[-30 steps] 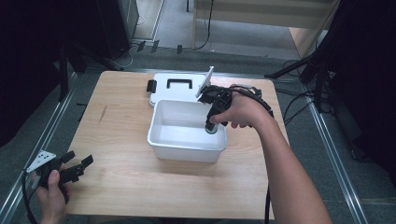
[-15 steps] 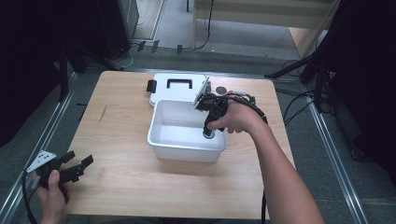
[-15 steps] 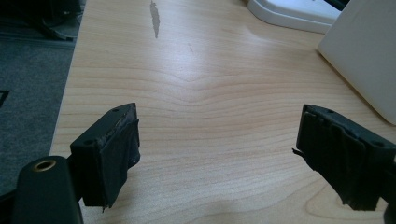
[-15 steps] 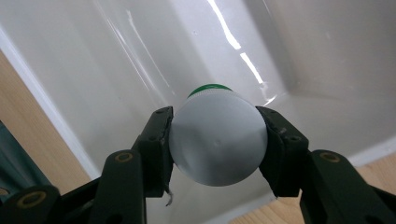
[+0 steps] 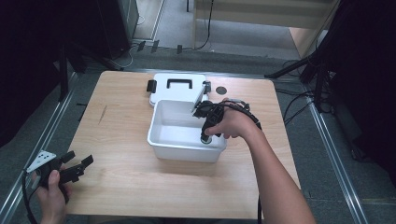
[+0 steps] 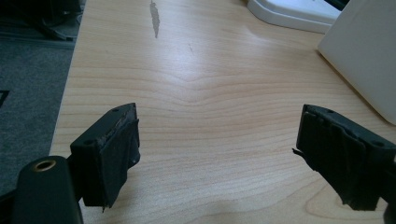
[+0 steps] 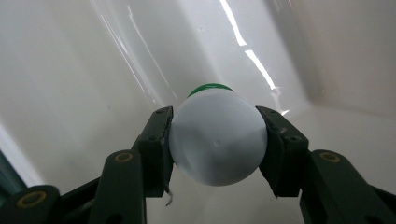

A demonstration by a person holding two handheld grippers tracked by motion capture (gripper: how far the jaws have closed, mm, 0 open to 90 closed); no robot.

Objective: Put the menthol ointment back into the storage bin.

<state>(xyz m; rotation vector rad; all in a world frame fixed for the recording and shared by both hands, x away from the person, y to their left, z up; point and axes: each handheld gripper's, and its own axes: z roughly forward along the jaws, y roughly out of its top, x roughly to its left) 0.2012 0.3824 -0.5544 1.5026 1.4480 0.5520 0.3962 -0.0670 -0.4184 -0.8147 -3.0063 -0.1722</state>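
Observation:
My right gripper (image 7: 215, 122) is shut on a small white bottle (image 7: 217, 144) with a green cap, seen end-on between the two pads. In the high view this gripper (image 5: 206, 136) points down into a white plastic bin (image 5: 184, 151) at the table's middle, near the bin's front right corner, with the bottle (image 5: 206, 139) at its tip. My left gripper (image 5: 79, 167) hovers open at the table's front left edge. In the left gripper view its jaws (image 6: 217, 149) stand wide apart over bare wood.
The bin's white lid (image 5: 177, 88) with a black handle lies flat behind the bin. A small dark round thing (image 5: 221, 90) lies to the right of the lid. Bare wooden tabletop (image 5: 121, 140) stretches between the left gripper and the bin.
The right hand has sunk deeper into the bin with the bottle in its grip. The left hand has stayed in place.

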